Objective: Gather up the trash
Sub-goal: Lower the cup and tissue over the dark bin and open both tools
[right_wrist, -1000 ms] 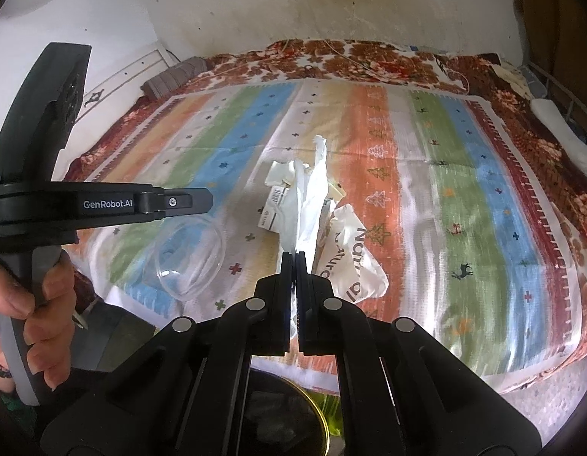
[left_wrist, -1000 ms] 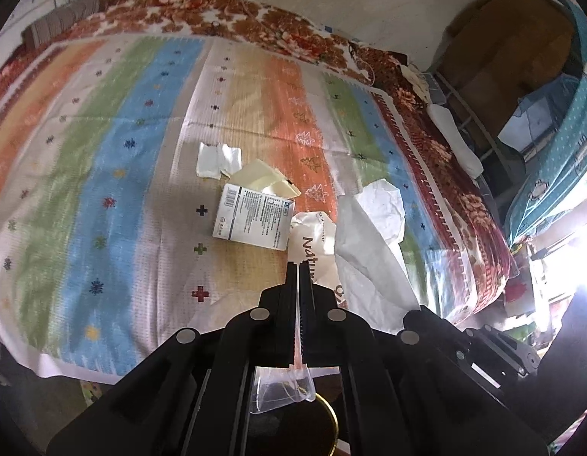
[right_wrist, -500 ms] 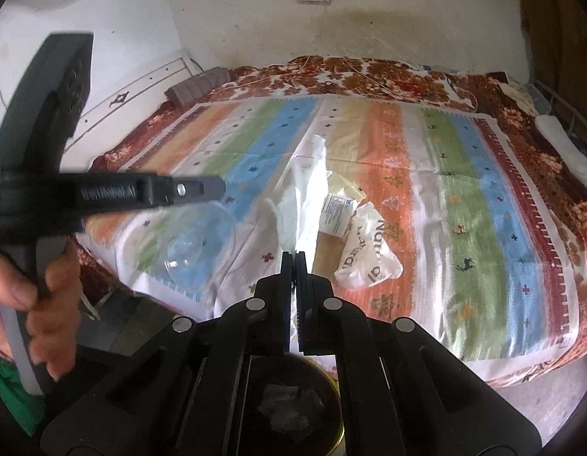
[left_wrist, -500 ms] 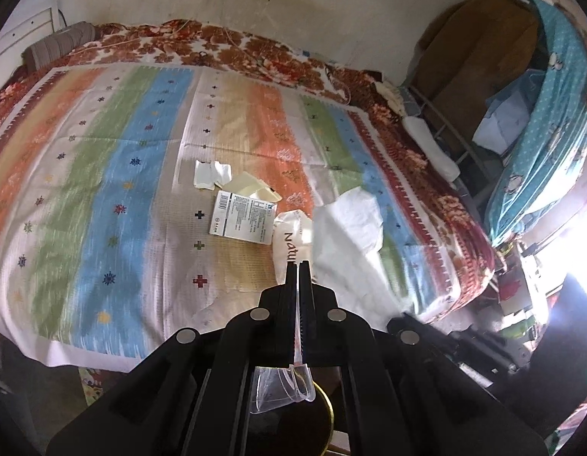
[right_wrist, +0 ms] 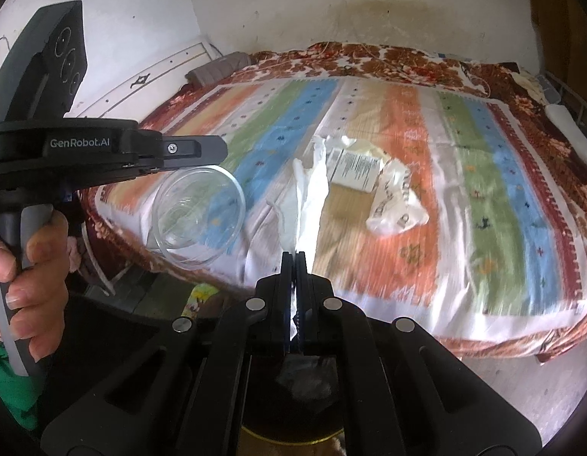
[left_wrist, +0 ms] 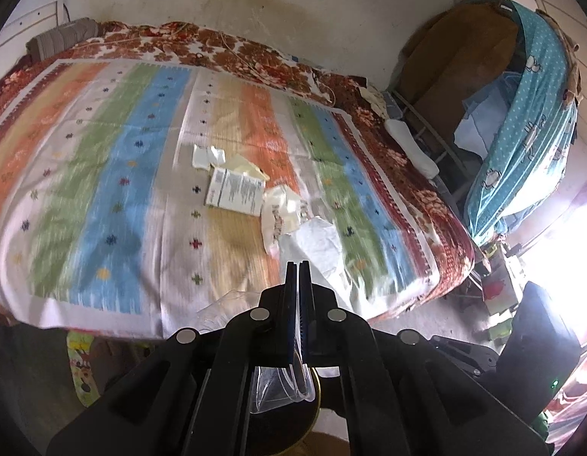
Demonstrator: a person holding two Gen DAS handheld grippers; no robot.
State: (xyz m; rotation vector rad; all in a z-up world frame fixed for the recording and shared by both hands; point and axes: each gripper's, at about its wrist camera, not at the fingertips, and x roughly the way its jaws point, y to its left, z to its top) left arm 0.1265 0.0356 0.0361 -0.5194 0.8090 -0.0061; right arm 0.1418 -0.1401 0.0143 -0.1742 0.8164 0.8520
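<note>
I have both grippers loaded and off the bed. My left gripper [right_wrist: 202, 150] is clenched on the rim of a clear plastic cup [right_wrist: 198, 216], which hangs out past the near edge of the striped bedspread [left_wrist: 115, 197]. My right gripper [right_wrist: 293, 262] is clamped on a crumpled white plastic bag [right_wrist: 306, 197], dangling over the bed's edge. Below both claws I see a round gold-rimmed bin [right_wrist: 293, 437] with something pale already in it, so I judge these two pieces are close to being dropped. Left on the bed: a printed white box [left_wrist: 234, 192], a white printed bag [right_wrist: 396, 205], a cream wrapper [left_wrist: 248, 165] and small paper scraps [left_wrist: 208, 157]. Roughly half remains.
</note>
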